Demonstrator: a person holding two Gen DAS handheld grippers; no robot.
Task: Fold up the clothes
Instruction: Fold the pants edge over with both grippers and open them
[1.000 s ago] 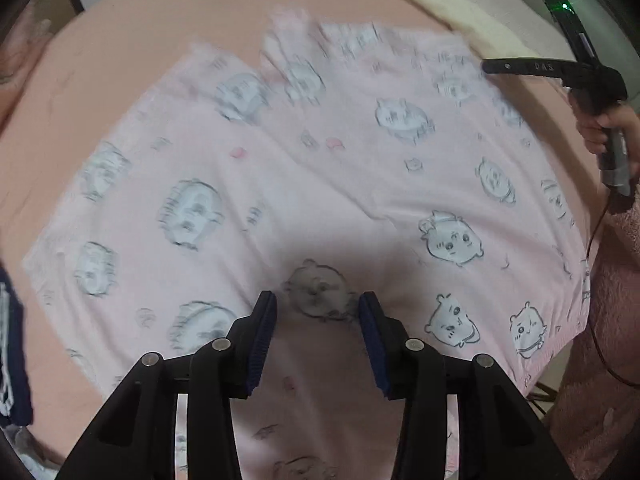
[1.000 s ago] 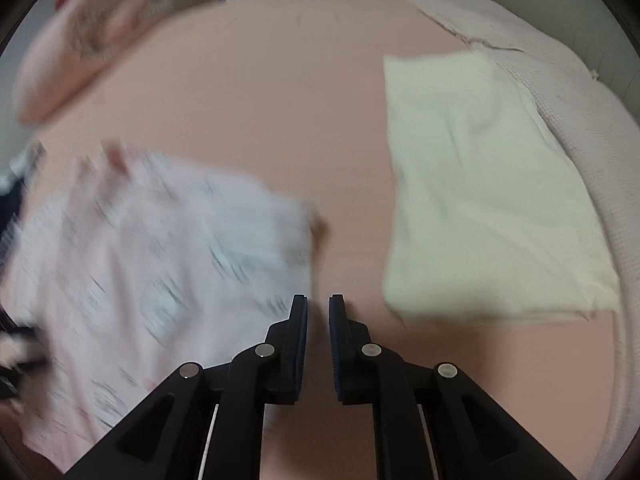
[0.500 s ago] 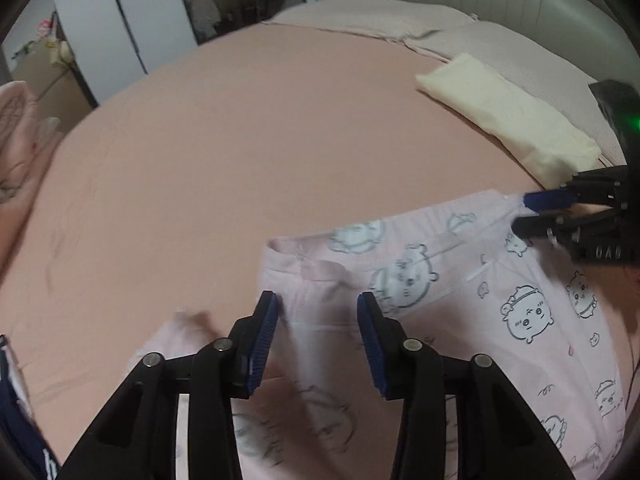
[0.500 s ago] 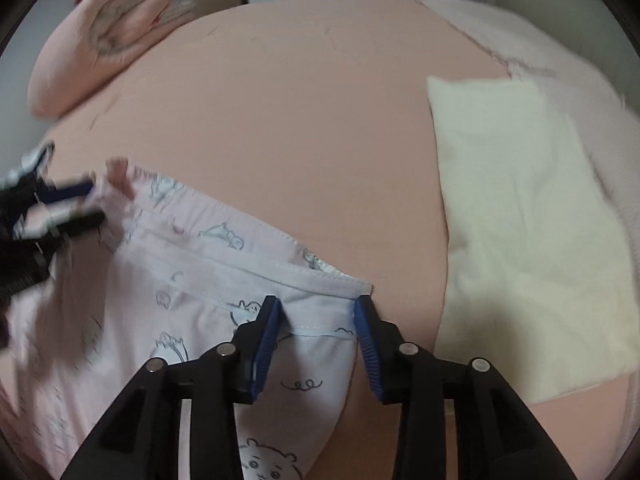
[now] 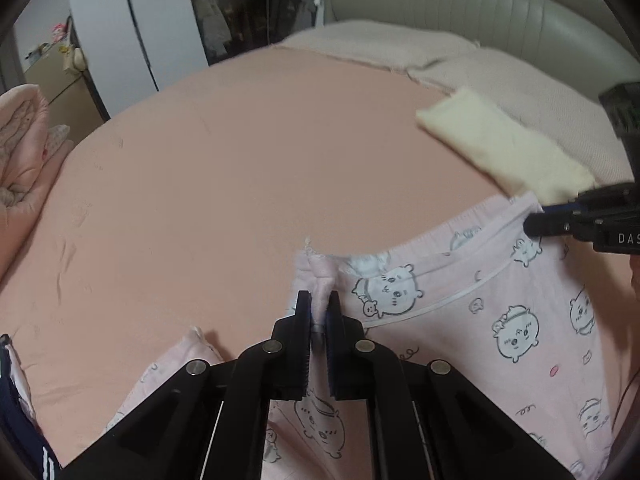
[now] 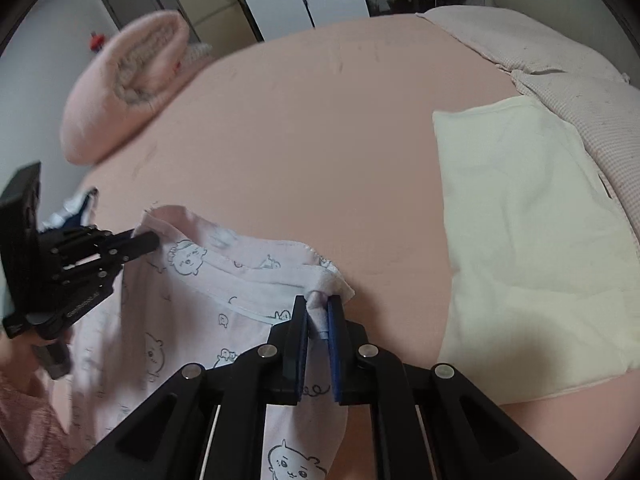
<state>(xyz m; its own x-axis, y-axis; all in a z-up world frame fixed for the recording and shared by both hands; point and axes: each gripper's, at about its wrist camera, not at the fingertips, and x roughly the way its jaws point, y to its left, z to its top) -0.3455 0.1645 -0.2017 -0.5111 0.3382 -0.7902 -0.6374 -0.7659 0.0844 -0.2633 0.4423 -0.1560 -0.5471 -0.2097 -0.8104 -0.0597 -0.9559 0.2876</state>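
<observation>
A pink garment (image 5: 500,320) printed with cartoon faces lies on the peach bed sheet (image 5: 260,168). My left gripper (image 5: 318,300) is shut on a bunched corner of its top hem. My right gripper (image 5: 536,220) pinches the far corner of the same hem at the right of the left wrist view. In the right wrist view the right gripper (image 6: 318,304) is shut on that corner of the garment (image 6: 180,320), and the left gripper (image 6: 150,240) grips the other end at the left. The hem runs slack between the two grippers.
A folded cream cloth (image 5: 500,152) (image 6: 520,220) lies just right of the garment. A rolled pink blanket (image 6: 124,80) sits at the far left of the bed. A navy garment (image 5: 16,400) lies at the left edge. Beige pillows (image 6: 560,60) and a headboard (image 5: 480,12) are behind.
Both grippers moved up to the garment's top hem and went from open to shut, each on one corner. The hem now bunches between the fingers.
</observation>
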